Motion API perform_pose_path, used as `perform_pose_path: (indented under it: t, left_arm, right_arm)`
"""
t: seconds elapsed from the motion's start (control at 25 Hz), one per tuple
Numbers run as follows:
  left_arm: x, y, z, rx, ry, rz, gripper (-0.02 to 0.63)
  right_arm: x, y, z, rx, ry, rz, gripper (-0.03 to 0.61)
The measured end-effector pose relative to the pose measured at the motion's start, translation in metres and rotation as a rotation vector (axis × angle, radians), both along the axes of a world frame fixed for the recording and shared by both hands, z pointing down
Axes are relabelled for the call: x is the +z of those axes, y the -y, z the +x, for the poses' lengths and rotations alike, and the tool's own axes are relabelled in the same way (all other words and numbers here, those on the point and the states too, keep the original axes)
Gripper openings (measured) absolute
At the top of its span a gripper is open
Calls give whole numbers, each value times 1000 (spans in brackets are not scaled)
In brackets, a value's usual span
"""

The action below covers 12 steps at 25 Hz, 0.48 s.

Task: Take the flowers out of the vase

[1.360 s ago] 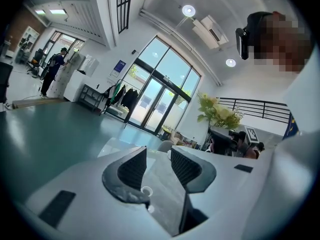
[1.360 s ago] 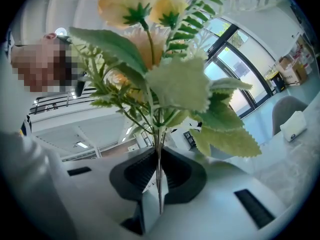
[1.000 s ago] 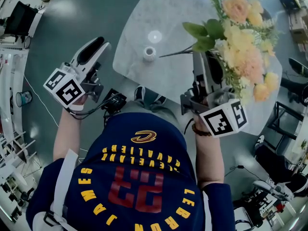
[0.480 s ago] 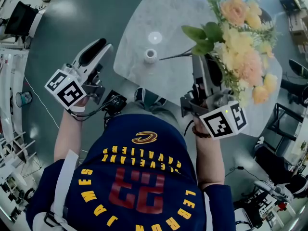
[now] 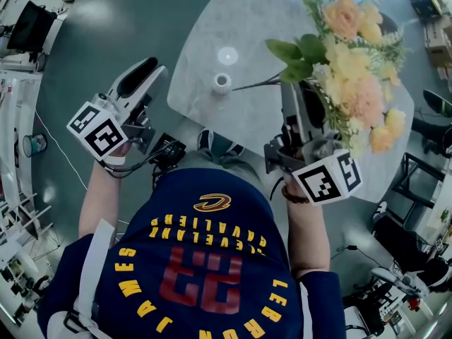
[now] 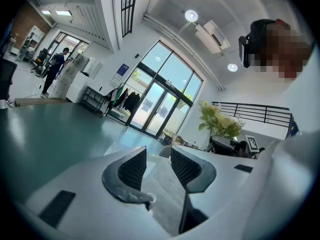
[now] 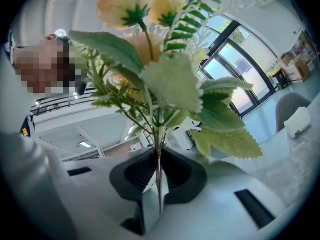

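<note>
A bunch of peach and yellow flowers (image 5: pixel 353 62) with green leaves hangs over the marble table (image 5: pixel 240 20). My right gripper (image 5: pixel 289 83) is shut on its stems. In the right gripper view the thin stems (image 7: pixel 159 171) are pinched between the dark pads, and the blooms (image 7: pixel 150 9) rise above. The bare stem ends (image 5: pixel 258 82) point toward a small white vase (image 5: pixel 222 83) that stands alone on the table, apart from the bunch. My left gripper (image 5: pixel 152 66) hovers off the table's left edge. Its jaws (image 6: pixel 159 166) are open with nothing between them.
A pale round spot (image 5: pixel 227 54) lies on the table beyond the vase. A white tissue box (image 7: pixel 298 124) sits on the table at the right. Dark chairs (image 5: pixel 431 126) stand past the table's right side, and glass doors (image 6: pixel 155 109) lie far ahead.
</note>
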<state>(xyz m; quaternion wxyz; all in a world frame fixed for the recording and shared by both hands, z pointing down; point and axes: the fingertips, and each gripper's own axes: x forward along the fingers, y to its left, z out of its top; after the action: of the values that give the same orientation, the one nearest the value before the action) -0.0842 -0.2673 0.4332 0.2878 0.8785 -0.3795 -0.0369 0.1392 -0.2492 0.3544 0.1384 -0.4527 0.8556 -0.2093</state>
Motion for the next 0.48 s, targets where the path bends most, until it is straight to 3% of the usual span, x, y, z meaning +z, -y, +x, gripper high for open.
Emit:
perform_pose_path:
  t: [0.48]
  left_arm:
    - [-2,-3,6,-2,0,3,153]
  right_arm:
    - [0,-1,5,0,6,2,34]
